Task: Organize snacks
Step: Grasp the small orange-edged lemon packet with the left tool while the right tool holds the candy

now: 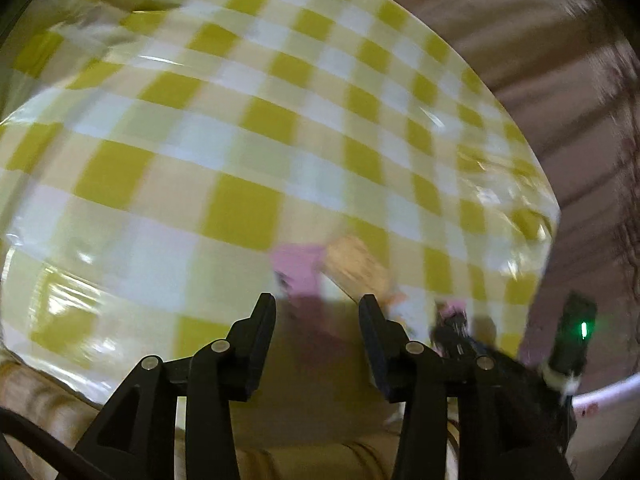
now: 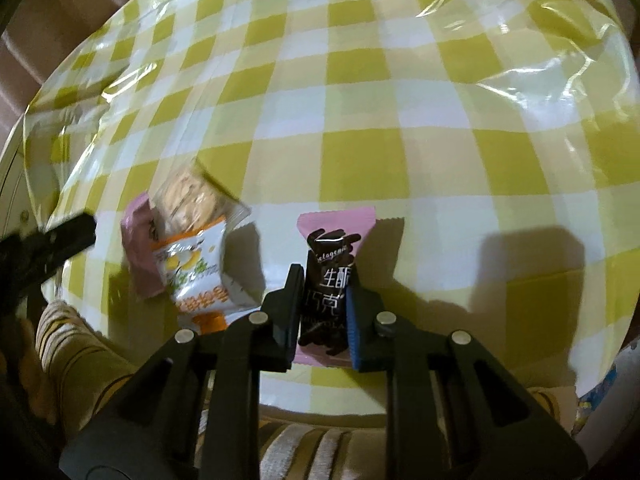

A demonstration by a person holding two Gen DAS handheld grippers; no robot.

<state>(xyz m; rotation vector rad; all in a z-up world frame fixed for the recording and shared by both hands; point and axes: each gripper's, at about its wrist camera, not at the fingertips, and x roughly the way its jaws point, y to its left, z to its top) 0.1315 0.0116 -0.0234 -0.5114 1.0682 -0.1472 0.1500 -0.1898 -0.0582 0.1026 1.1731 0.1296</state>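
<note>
On the checked tablecloth (image 2: 400, 100), near its front edge, your right gripper (image 2: 322, 300) clamped the chocolate bar (image 2: 332, 264); your left gripper (image 1: 318, 320) hung open, empty. The slick wrapper could slip free.

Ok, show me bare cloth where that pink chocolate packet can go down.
Free: the checked tablecloth beyond and right of the pink chocolate packet. Crowded: the left, where the orange-and-white biscuit packet overlaps another pink packet.

A table under a yellow-checked plastic cloth (image 2: 360, 120) carries a biscuit packet (image 2: 192, 240) overlapping a pink wrapper (image 2: 138, 248), near its front edge.
</note>
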